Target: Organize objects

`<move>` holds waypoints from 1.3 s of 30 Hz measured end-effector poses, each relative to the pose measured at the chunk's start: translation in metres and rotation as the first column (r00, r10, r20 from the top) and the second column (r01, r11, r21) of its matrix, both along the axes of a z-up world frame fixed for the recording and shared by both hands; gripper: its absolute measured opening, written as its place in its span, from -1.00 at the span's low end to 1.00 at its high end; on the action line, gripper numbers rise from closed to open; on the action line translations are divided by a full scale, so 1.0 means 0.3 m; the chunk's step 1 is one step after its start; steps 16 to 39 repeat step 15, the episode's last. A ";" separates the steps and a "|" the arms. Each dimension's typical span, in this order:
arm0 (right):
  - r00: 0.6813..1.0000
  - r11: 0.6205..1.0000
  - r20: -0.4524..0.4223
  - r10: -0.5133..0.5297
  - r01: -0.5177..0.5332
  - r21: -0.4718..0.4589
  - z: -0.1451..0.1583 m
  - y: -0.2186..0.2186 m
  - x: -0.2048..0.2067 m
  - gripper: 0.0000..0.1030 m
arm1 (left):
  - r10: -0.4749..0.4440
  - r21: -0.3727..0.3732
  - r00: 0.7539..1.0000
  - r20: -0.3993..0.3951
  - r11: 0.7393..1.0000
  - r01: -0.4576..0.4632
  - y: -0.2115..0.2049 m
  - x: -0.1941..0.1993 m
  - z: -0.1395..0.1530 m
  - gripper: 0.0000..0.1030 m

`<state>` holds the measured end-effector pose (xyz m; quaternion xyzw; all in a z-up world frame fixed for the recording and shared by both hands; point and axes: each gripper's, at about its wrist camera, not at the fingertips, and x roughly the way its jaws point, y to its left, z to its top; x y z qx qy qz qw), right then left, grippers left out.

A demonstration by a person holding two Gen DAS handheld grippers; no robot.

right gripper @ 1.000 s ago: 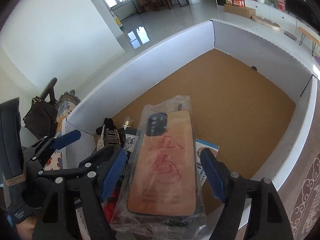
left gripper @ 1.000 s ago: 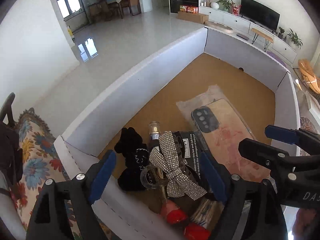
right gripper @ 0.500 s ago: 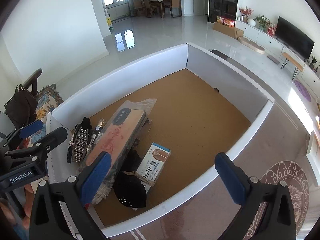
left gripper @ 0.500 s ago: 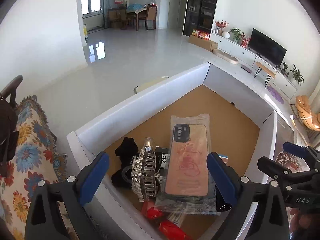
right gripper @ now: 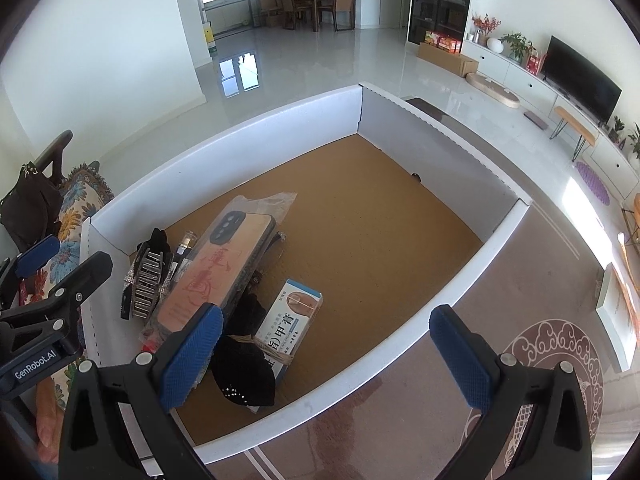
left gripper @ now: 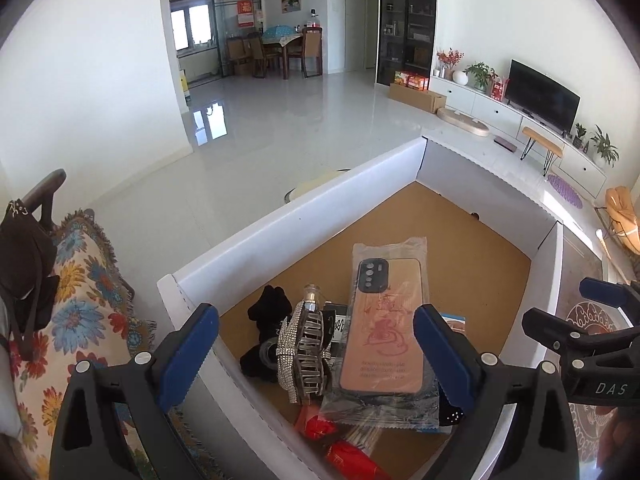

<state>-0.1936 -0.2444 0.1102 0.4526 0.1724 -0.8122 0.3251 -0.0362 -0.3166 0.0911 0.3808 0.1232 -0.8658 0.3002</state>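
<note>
Two tools hang above the white-walled tray (right gripper: 280, 120), both spread wide and empty: left tool (left gripper: 316, 344), right tool (right gripper: 326, 344). Items are piled at the tray's 8 o'clock corner on the cork floor. Bagged phone case (right gripper: 212, 272) lies tilted across the pile; rhinestone hair claw (right gripper: 146, 284) sits at its 9 o'clock, medicine box (right gripper: 290, 320) at its 4 o'clock.

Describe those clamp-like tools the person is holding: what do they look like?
Both are black plastic two-finger grippers with silver screws and textured blue pads: left gripper, right gripper. White lettering reads "GenRobot.AI" on the left and "DAS" on the right. No cables show.
</note>
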 end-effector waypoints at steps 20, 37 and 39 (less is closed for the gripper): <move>1.000 1.000 -0.020 0.013 -0.013 0.000 0.010 -0.017 0.018 1.00 | 0.012 -0.033 0.999 -0.045 0.999 -0.013 0.017 0.013 0.017 0.92; 1.000 1.000 -0.020 0.013 -0.013 0.000 0.010 -0.017 0.018 1.00 | 0.012 -0.033 0.999 -0.045 0.999 -0.013 0.017 0.013 0.017 0.92; 1.000 1.000 -0.020 0.013 -0.013 0.000 0.010 -0.017 0.018 1.00 | 0.012 -0.033 0.999 -0.045 0.999 -0.013 0.017 0.013 0.017 0.92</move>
